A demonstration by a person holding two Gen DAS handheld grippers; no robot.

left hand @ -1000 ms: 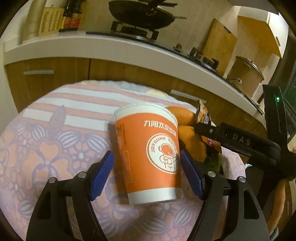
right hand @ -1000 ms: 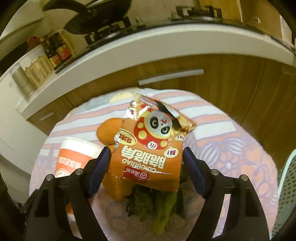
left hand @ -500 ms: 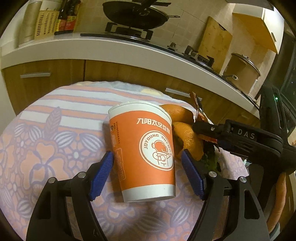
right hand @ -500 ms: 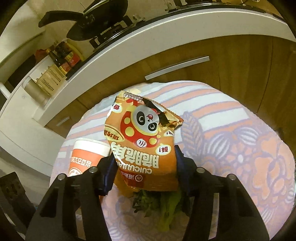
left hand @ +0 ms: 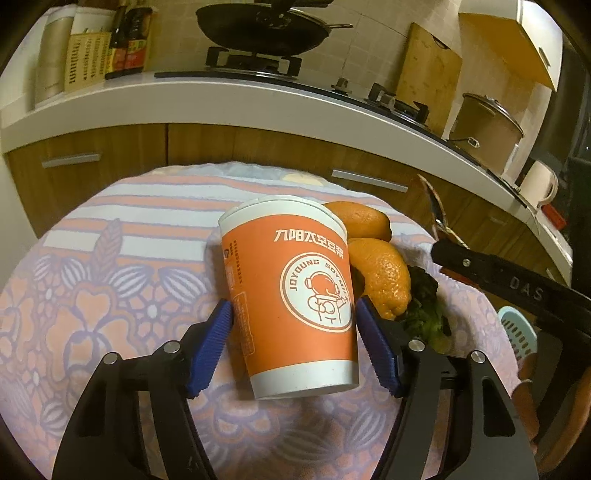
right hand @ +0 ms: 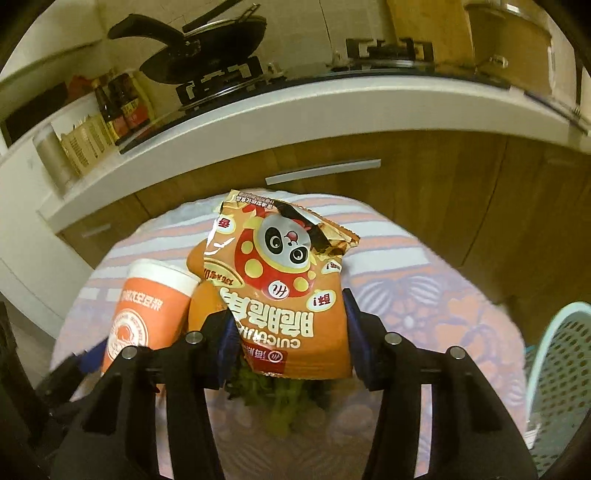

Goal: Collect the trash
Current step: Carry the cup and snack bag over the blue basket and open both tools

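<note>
I see the cup [left hand: 295, 299] standing upright on the cloth [left hand: 92, 295], long axis vertical, white rim up and its printed badge facing my left camera; in that view it leans a touch to the left at the top. My left gripper [left hand: 295, 347] angles down toward it from the near side, one blue pad on each flank of the cup's lower half. Its jaws are closing and the pads look to be touching the cup wall on both sides, so I read it as gripping the cup, which sits on the cloth.

The snack bag [right hand: 284, 291] stands on end in my right gripper [right hand: 290, 339], long axis running up and away from the camera, torn mouth at the top and the print upside down to me. The right gripper also tilts downward; its jaws are closing and the pads press the bag's lower edges, the foil bulging between them. The bag is clear of the cloth, over the greens [right hand: 280, 398].

Two oranges [left hand: 380, 277] lie just behind and right of the cup, touching it. A pale basket [right hand: 557, 376] shows at the right edge. Beyond the cloth runs a counter [left hand: 221, 99] with a wok [left hand: 262, 29].
</note>
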